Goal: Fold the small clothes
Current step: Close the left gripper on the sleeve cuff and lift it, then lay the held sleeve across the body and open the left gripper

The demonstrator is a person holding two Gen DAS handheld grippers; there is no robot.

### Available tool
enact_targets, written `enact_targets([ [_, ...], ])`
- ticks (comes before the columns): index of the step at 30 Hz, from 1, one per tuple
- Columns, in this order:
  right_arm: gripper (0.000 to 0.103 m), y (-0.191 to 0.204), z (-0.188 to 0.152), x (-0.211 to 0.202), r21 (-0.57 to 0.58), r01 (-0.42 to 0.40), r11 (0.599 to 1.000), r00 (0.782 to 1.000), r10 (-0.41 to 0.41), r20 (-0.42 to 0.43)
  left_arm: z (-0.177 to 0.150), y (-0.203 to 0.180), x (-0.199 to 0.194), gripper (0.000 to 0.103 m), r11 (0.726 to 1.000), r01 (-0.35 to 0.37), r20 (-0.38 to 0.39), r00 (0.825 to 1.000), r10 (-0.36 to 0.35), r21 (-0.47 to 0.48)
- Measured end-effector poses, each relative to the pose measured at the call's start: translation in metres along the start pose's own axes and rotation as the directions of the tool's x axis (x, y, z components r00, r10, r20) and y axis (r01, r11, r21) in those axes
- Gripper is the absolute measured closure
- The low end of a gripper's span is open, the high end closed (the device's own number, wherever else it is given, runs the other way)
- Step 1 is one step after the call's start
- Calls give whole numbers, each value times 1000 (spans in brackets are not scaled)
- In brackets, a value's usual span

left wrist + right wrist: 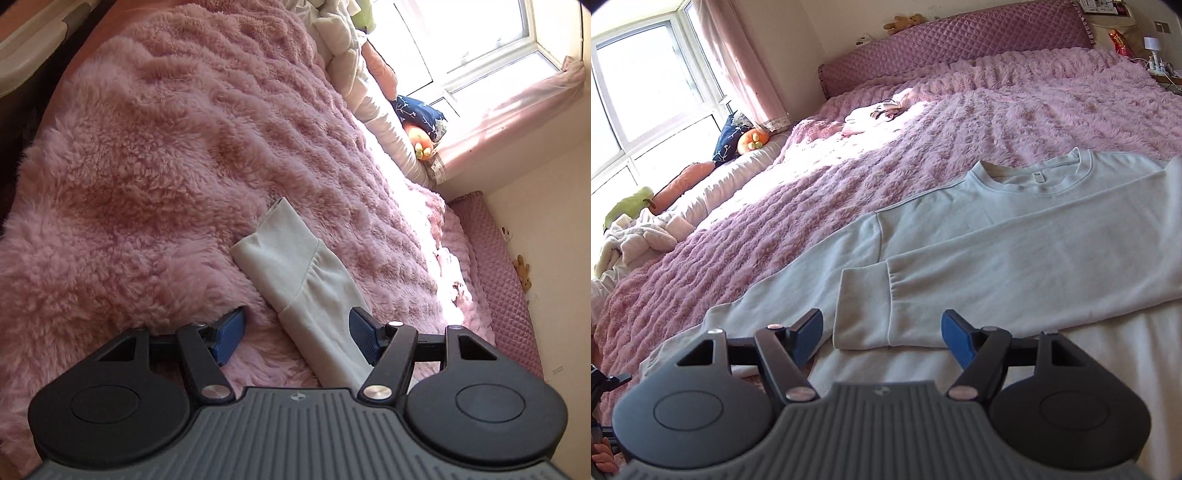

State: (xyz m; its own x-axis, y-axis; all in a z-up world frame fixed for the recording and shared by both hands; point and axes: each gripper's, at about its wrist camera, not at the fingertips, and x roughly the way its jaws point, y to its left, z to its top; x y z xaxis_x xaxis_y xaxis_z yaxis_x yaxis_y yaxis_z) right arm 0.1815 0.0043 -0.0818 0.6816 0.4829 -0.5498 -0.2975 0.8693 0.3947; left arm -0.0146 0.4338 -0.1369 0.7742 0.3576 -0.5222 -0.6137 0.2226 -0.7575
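Sweatshirt (1015,236) lies flat on the pink blanket (923,122), its hem cut off at right. Left gripper (297,334) spreads wide around one sleeve (291,266); right gripper (882,334) gapes before the folded cuff (864,306). Far left, pillows (727,142) line the window (639,74).

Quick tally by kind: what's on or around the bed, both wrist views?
Sweatshirt: 1
Blanket: 1
Headboard: 1
Navy pillow: 1
Orange plush: 1
Teddy bear: 1
Grippers: 2, left, right, both open
Total: 8
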Motion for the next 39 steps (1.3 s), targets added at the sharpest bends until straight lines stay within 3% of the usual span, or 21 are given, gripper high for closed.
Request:
enact_targets([
  [5, 35, 3, -3, 3, -21, 12, 1000, 1000, -13, -21, 7, 2, 17, 33, 999, 33, 29, 999, -33, -16],
  [7, 35, -1, -4, 4, -17, 23, 1000, 999, -23, -24, 9, 0, 20, 50, 997, 72, 32, 997, -72, -8],
  [9, 35, -4, -5, 4, -12, 30, 999, 999, -30, -29, 10, -3, 21, 95, 995, 97, 38, 995, -97, -2],
  [16, 35, -13, -8, 2, 11, 36, 999, 999, -35, -38, 6, -33, 8, 96, 980, 181, 52, 981, -186, 79],
  [20, 35, -18, -6, -8, 19, 28, 999, 999, -28, -19, -2, -66, 0, 96, 950, 303, 19, 952, -305, 75],
  [23, 35, -27, -4, -22, 35, 21, 999, 1000, -21, 2, -16, -105, -2, 96, 912, 399, -36, 917, -398, 94],
  [27, 35, -46, -1, -45, 57, 30, 998, 999, -32, 27, -53, -163, -1, 96, 840, 528, -136, 848, -513, 125],
  [31, 35, -78, 2, -71, 94, 65, 993, 996, -70, 48, -110, -215, 3, 96, 754, 646, -260, 753, -604, 120],
  [39, 35, -141, 2, -116, 163, 161, 973, 981, -176, 80, -232, -267, 19, 96, 652, 757, -465, 592, -659, 40],
])
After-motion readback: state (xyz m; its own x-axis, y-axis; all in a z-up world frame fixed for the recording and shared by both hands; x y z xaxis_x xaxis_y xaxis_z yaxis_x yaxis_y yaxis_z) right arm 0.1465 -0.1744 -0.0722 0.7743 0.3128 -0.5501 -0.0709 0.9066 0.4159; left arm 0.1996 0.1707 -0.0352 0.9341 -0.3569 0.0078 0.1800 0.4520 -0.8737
